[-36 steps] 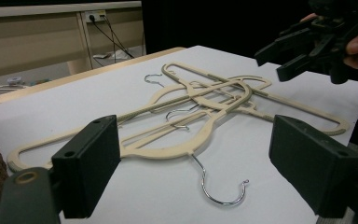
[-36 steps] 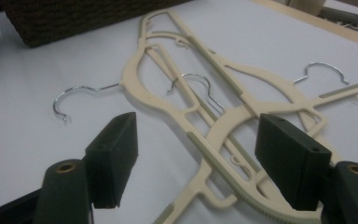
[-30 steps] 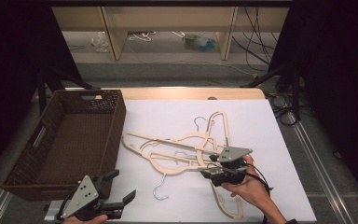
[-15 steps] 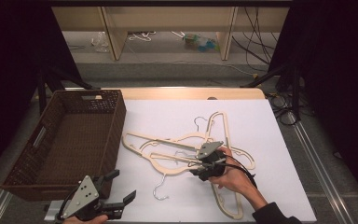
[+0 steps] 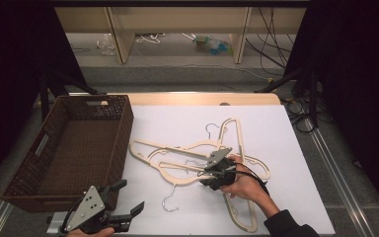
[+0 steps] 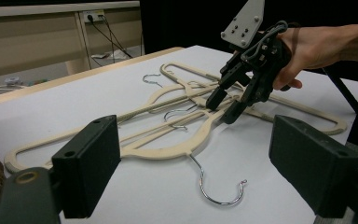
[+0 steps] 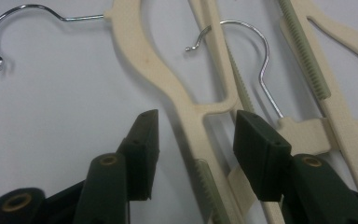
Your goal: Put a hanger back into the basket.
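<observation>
near-left: basket [image 5: 69, 148] blocks | centre: hangers [image 5: 197, 163] tangled | far sheet [image 5: 177, 123]: free

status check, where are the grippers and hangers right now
Right gripper down on the hanger pile, jaws just closing around a hanger arm, not yet pressing. Left gripper open, idle by the basket. Other hangers overlap it.
</observation>
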The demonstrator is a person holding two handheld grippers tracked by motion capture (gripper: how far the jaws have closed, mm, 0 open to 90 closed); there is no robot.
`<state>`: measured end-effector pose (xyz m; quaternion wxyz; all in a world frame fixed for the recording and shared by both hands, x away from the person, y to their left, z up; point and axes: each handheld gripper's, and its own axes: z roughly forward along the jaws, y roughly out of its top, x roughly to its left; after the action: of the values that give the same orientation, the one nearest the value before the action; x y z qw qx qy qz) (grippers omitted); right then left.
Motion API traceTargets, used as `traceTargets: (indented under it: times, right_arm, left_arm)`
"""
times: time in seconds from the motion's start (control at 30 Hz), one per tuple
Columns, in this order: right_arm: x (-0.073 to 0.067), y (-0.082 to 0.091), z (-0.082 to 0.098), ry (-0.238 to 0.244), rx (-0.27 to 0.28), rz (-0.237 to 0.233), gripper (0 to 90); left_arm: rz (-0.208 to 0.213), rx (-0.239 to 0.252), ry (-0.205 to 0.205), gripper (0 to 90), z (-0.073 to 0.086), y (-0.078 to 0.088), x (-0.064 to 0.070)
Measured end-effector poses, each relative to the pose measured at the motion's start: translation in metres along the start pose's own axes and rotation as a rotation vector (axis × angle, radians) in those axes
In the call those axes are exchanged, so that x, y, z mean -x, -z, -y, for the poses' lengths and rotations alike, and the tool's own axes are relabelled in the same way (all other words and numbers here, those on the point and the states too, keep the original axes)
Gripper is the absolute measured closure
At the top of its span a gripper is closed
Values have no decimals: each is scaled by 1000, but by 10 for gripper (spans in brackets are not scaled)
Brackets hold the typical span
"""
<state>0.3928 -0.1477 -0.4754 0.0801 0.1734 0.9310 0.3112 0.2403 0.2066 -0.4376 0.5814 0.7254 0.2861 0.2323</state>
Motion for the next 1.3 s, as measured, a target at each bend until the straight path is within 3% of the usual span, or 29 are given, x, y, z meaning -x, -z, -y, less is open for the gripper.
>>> traceTargets:
  times: [0.5, 0.87, 1.3]
  right_arm:
    - [-1, -3, -1, 12, -41, -23, 579]
    - [7, -3, 0, -30, -30, -65, 650]
    - [11, -3, -1, 2, -47, -80, 697]
  left_arm:
    - [0, -1, 1, 164, 0, 0, 0]
    - [1, -2, 3, 164, 0, 0, 0]
    - [1, -1, 3, 165, 0, 0, 0]
